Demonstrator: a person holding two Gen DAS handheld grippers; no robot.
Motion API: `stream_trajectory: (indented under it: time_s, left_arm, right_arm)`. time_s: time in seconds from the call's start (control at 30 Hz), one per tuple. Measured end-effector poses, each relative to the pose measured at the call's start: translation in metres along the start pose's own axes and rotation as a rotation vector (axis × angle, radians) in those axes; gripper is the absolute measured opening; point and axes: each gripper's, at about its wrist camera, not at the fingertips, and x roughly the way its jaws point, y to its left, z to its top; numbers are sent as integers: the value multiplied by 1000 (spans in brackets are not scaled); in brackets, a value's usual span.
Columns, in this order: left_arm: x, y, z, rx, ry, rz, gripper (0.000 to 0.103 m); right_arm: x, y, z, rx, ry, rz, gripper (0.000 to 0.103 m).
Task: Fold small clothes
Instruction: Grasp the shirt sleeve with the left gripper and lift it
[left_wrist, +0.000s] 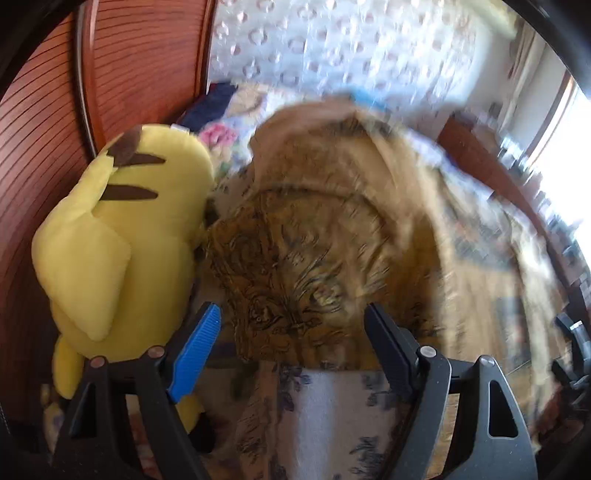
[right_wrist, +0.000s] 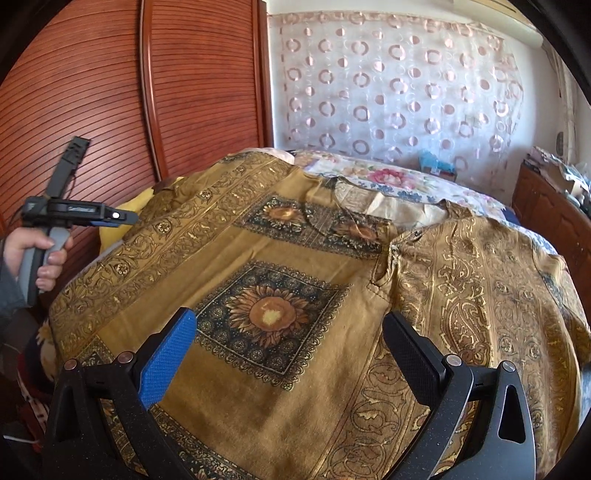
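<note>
A mustard-gold shirt (right_wrist: 295, 258) with sunflower squares and paisley borders lies spread flat on the bed, its neckline (right_wrist: 354, 206) at the far side. My right gripper (right_wrist: 291, 336) hovers open over the shirt's near part, with nothing between its fingers. In the blurred left wrist view, my left gripper (left_wrist: 295, 321) stands open above the shirt's (left_wrist: 314, 240) left edge; the cloth lies below the gap and neither pad presses on it. A hand (right_wrist: 37, 254) holds the left gripper's handle at the left side of the right wrist view.
A yellow plush toy (left_wrist: 122, 240) leans against the slatted wooden wardrobe (right_wrist: 92, 74), close to the shirt's left edge. Floral bedding (right_wrist: 388, 177) shows beyond the neckline. A circle-patterned curtain (right_wrist: 388, 85) hangs behind. A wooden cabinet (right_wrist: 546, 214) stands at the right.
</note>
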Motion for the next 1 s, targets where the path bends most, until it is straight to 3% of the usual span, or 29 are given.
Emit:
stream_trajectory:
  time_s: [0.07, 0.13, 0.23, 0.3, 0.43, 0.67, 0.9, 0.97, 1.0]
  left_arm:
    - [0, -4, 0, 6, -2, -23, 52]
    - [-4, -6, -1, 18, -6, -42, 24]
    - [-12, -18, -3, 84, -33, -4, 5]
    - [-18, -29, -3, 131, -58, 33, 0]
    - [-43, -44, 5, 179, -149, 90, 0]
    - [-92, -96, 38, 266, -290, 5, 0]
    - [-94, -152, 26, 394, -265, -90, 3]
    - [-98, -157, 20, 397, -256, -109, 10]
    - [-102, -156, 17, 399, -255, -117, 20]
  right_arm:
    - [1, 1, 0, -4, -1, -2, 102]
    - [0, 2, -1, -8, -5, -5, 102]
    - [-1, 2, -2, -10, -10, 6, 102]
    - [-1, 1, -2, -4, -8, 17, 102]
    - [-3, -2, -4, 9, -16, 20, 102]
    - [-4, 0, -2, 6, -21, 17, 102]
    - [-4, 0, -2, 14, -27, 17, 102]
    - [-4, 0, -3, 15, -28, 18, 102]
    - [-4, 0, -2, 16, -29, 18, 102]
